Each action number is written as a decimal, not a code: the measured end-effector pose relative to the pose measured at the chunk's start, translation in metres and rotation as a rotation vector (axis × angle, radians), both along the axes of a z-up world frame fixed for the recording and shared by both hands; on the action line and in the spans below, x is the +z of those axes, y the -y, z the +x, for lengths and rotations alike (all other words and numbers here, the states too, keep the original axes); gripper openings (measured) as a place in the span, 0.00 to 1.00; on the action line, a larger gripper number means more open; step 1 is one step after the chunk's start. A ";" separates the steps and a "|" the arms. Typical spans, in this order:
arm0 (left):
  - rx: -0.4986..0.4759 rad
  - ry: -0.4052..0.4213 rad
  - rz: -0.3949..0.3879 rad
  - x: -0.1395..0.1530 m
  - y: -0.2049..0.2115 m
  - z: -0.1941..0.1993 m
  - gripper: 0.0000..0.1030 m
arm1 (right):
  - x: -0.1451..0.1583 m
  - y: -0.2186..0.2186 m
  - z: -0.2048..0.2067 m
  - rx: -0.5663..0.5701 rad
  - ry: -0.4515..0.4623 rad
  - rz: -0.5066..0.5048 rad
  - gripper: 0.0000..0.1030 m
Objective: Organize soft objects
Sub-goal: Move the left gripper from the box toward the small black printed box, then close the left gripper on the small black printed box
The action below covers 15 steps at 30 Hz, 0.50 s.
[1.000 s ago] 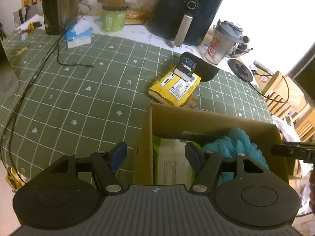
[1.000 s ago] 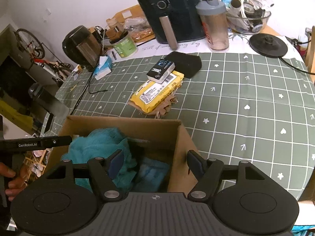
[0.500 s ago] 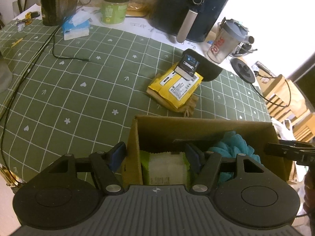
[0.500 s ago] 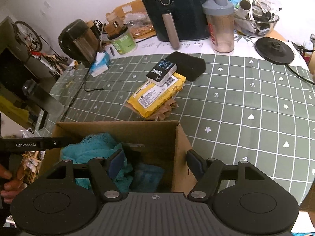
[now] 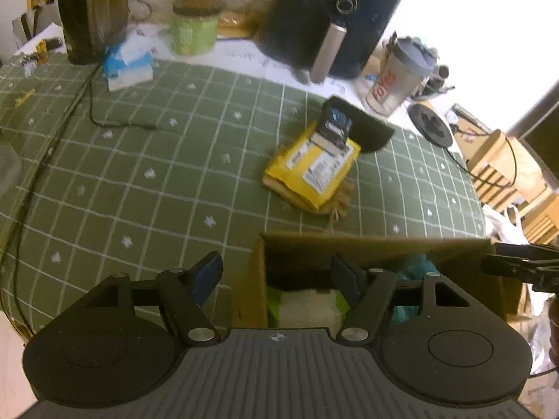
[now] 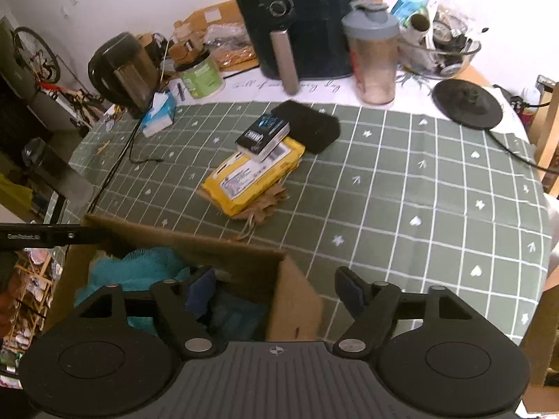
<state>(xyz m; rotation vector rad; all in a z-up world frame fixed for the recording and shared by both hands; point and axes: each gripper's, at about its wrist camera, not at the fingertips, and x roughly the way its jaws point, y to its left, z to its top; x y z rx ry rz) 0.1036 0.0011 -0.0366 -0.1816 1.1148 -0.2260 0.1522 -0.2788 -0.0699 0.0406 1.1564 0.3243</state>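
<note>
An open cardboard box (image 5: 367, 244) (image 6: 209, 244) stands at the near edge of the green checked table. It holds a teal towel (image 5: 414, 265) (image 6: 139, 269) and a green and white sponge-like pack (image 5: 304, 303). My left gripper (image 5: 276, 272) straddles the box's left wall, one finger outside and one inside. Its jaws are opening and the pads are off the wall. My right gripper (image 6: 274, 286) straddles the right wall in the same way, also opening, pads clear of the cardboard. Farther out on the cloth a yellow pack (image 6: 251, 178) lies on a brown frayed piece beside a black pad (image 6: 311, 125).
A small dark carton (image 6: 263, 136) rests on the yellow pack. At the back stand an air fryer (image 6: 297, 21), a shaker bottle (image 6: 374, 56), a green jar (image 6: 202, 76), a kettle (image 6: 122, 66) and a tissue pack (image 6: 159, 113). A black cable (image 5: 115, 124) crosses the left side.
Both views have drawn back toward the near table edge, so the box sits lower in frame. The right gripper's jaws stand wider, and the box's right wall is now apart from its outer finger.
</note>
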 end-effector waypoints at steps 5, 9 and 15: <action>0.018 0.017 0.005 0.012 -0.009 0.017 0.66 | 0.008 0.012 0.016 -0.025 0.012 0.005 0.85; -0.010 0.041 0.027 0.018 -0.007 0.035 0.66 | 0.010 0.014 0.034 -0.031 0.025 -0.024 0.87; -0.108 0.124 0.122 0.033 0.010 0.062 0.66 | 0.015 0.009 0.060 -0.012 0.062 -0.055 0.91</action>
